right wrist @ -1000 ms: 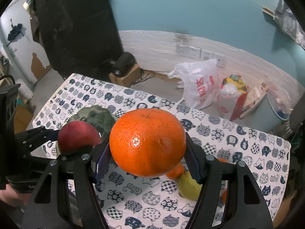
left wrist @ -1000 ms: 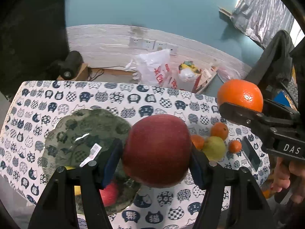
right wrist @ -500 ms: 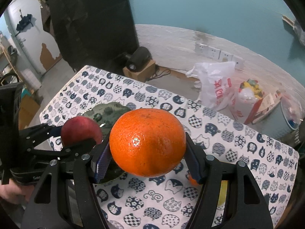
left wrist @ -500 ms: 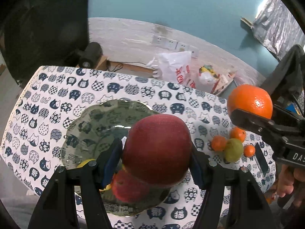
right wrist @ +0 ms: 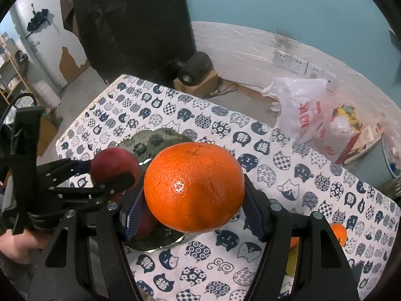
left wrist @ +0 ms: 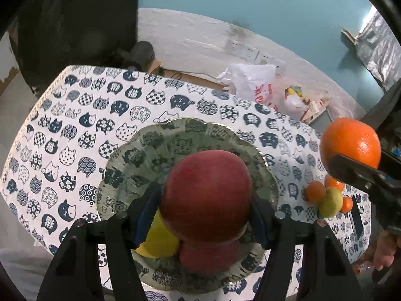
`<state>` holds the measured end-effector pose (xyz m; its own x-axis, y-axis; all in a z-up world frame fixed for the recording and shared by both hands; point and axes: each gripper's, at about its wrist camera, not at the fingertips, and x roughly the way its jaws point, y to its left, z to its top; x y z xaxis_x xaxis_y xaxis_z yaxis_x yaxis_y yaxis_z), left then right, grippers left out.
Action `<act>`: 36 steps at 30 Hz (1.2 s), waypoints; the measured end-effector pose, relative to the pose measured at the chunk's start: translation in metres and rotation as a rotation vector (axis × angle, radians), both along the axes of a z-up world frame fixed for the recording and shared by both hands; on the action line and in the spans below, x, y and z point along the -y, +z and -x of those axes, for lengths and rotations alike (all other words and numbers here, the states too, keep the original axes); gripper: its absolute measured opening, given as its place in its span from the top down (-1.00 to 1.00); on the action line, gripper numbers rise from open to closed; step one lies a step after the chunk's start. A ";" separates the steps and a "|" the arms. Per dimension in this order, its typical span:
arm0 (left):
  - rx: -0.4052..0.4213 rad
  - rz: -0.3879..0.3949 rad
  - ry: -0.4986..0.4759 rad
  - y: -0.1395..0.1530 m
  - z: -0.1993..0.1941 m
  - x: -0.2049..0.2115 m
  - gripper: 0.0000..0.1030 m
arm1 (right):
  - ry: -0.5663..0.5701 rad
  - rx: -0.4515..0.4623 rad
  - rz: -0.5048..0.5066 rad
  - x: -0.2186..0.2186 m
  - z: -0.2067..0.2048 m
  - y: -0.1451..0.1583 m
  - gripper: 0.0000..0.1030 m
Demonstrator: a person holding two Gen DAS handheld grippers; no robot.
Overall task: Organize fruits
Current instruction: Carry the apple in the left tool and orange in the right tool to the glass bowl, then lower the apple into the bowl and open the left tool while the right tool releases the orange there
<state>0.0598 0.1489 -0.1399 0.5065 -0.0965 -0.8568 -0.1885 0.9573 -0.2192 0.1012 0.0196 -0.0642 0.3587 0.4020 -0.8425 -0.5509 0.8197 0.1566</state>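
**Two grippers, each clamped on one fruit**

Two fruits are held above the table (left wrist: 75, 115), which has a cat-print cloth.

Left side: left gripper (left wrist: 204, 215) grasps a red apple (left wrist: 205, 195), blue pads pressing both flanks, jaws partway open around it. Apple hangs over the plate (left wrist: 140, 150), a green patterned dish with scalloped rim. On the plate under the apple: a yellow fruit (left wrist: 158, 240) and a second red fruit (left wrist: 205, 255), touching each other. In the right wrist view the same gripper (right wrist: 112, 175) shows side-on at left, apple (right wrist: 112, 165) pinched at its tip, over the plate (right wrist: 155, 138); a hand (right wrist: 15, 245) holds its grip.

Right side: right gripper (right wrist: 193, 210) clenched on an orange (right wrist: 194, 188), pads on both sides, jaws partway open around it. It sits over the cloth just beside the plate's right rim. In the left wrist view that orange (left wrist: 351, 143) shows at far right, in the dark jaws.

Further right on the table: loose pile of small oranges (left wrist: 315, 192) and a green fruit (left wrist: 330, 202), touching one another, well apart from the plate.
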 end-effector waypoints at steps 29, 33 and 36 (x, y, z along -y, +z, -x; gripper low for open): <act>-0.121 0.031 -0.012 -0.061 -0.025 -0.008 -0.32 | 0.034 -0.078 0.042 -0.024 -0.015 -0.058 -0.35; -0.128 0.035 -0.018 -0.064 -0.028 -0.007 -0.32 | 0.038 -0.085 0.047 -0.027 -0.017 -0.065 -0.35; -0.135 0.024 -0.007 -0.067 -0.027 -0.009 -0.31 | 0.039 -0.093 0.049 -0.028 -0.017 -0.069 -0.35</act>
<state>0.0870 0.1583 -0.2071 0.3857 -0.1213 -0.9146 -0.2110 0.9535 -0.2154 0.1182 0.0472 -0.1330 0.2623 0.3718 -0.8905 -0.5678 0.8056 0.1691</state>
